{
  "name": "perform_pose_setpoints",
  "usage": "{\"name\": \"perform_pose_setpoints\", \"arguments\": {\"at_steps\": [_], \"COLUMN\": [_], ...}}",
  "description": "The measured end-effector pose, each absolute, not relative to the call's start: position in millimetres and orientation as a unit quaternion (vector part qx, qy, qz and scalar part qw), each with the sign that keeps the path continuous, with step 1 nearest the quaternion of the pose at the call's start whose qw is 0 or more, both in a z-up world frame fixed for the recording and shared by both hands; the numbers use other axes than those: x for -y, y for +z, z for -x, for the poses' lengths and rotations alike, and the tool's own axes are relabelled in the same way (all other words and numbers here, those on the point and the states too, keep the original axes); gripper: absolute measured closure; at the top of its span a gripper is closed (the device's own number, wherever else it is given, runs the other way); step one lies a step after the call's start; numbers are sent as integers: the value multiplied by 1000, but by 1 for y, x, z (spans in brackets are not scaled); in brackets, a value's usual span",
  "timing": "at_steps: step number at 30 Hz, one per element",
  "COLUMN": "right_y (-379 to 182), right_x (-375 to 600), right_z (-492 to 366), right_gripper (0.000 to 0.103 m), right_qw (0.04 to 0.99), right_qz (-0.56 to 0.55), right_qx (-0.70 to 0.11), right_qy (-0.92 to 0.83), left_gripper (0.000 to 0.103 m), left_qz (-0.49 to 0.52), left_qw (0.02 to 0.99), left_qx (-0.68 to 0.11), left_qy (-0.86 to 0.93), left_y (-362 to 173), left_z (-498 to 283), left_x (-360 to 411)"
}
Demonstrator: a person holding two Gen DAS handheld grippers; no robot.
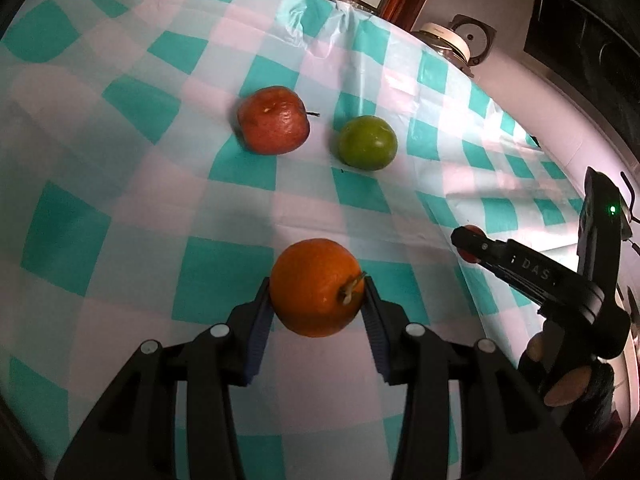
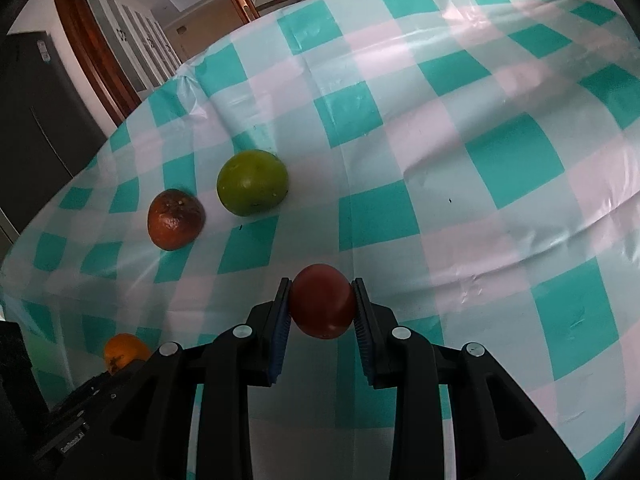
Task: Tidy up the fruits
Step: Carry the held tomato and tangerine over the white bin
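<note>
Two fruits are held, orange (image 1: 316,288) in left gripper (image 1: 316,300), dark red fruit (image 2: 322,300) in right gripper (image 2: 322,308); smooth round skins may slip from the pads.

I see a tablecloth (image 1: 120,208) checked in teal, pale aqua and pinkish white squares. Toward its far edge lie a red apple (image 1: 274,120) with wrinkled, brown-mottled skin and a plain green fruit (image 1: 368,143). My left gripper (image 1: 316,300) is black with blue ridged pads (image 1: 262,320), around a bright orange fruit (image 1: 316,286). My right gripper (image 2: 322,306), black with the same blue pads, carries a dark red fruit (image 2: 322,300).
</note>
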State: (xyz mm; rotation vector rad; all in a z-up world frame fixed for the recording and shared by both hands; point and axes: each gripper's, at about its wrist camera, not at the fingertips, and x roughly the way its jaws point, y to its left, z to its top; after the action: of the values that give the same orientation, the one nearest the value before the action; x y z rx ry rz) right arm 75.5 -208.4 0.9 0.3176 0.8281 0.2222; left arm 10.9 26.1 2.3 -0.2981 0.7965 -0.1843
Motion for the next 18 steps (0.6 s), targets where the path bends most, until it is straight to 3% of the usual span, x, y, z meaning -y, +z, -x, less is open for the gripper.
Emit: {"name": "perform_pose_setpoints", "arguments": {"at_steps": [13,18], "right_y": [1,8], "right_x": [216,217], "right_z": [-76,-29], "right_gripper": [73,73], "right_qw": [893,896], "right_qz": [-179,-178], "right_qx": [-399,-396], "right_qy": [105,94], "left_gripper": [60,60], "left_qz": [150,151], "left_qw": [906,911], "left_qx": [-386,-373], "left_qy": [-90,-84], "left_y": [6,13], "left_z": [-16,-3], "left_x": [-26,-30]}}
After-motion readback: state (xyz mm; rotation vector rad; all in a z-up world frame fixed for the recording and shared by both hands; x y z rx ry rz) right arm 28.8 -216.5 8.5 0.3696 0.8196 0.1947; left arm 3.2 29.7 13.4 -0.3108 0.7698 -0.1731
